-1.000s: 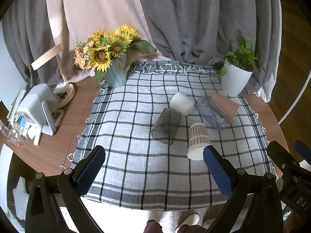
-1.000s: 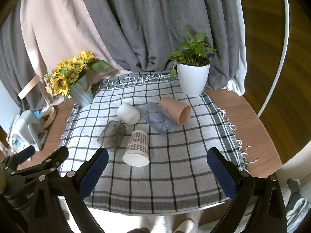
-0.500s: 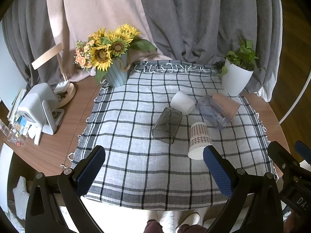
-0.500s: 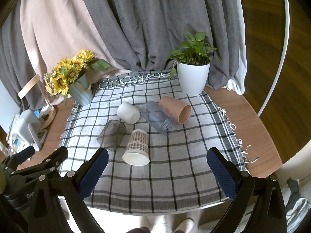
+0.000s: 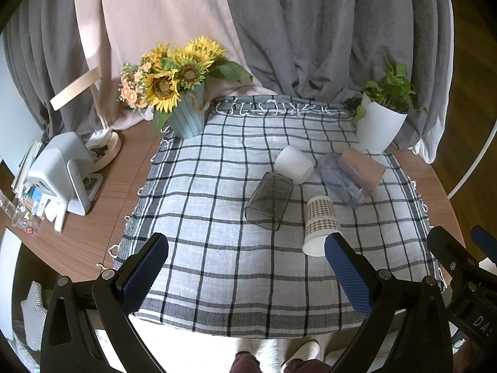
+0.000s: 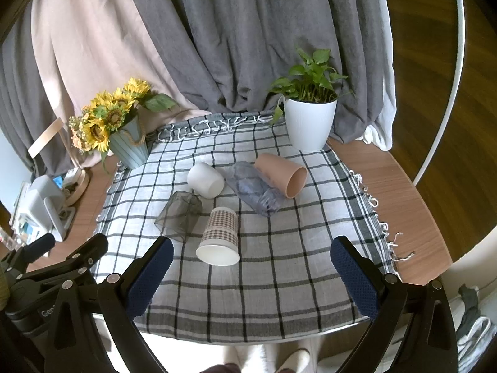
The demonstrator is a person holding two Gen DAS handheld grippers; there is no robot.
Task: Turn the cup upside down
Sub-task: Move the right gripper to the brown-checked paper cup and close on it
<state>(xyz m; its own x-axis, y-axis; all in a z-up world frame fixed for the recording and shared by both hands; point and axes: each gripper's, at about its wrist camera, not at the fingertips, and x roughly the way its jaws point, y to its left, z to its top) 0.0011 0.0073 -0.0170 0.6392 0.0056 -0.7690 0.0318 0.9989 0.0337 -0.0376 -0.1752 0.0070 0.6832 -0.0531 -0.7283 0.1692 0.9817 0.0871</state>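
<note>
Near half of cloth [image 6: 248, 283] is bare: open lane in front of both tongs. Five cups lie bunched mid-cloth. Paper cup [image 6: 219, 236] is nearest, w/ gray glass [image 6: 178, 216] just beside on left. White cup [image 6: 206, 180], clear tumbler [image 6: 254, 191] & tan cup [image 6: 281, 174] crowd behind. Planter [image 6: 309, 122] & sunflower vase [image 6: 129, 147] block back corners.

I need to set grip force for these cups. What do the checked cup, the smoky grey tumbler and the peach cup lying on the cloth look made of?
Checked brown-and-white cup: likely paper, matte, printed pattern, thin white rolled rim. Smoky grey square tumbler: transparent plastic or glass, glossy; the cloth's lines show through. Peach tapered cup: opaque, matte, probably plastic or ceramic; cannot tell which.
</note>
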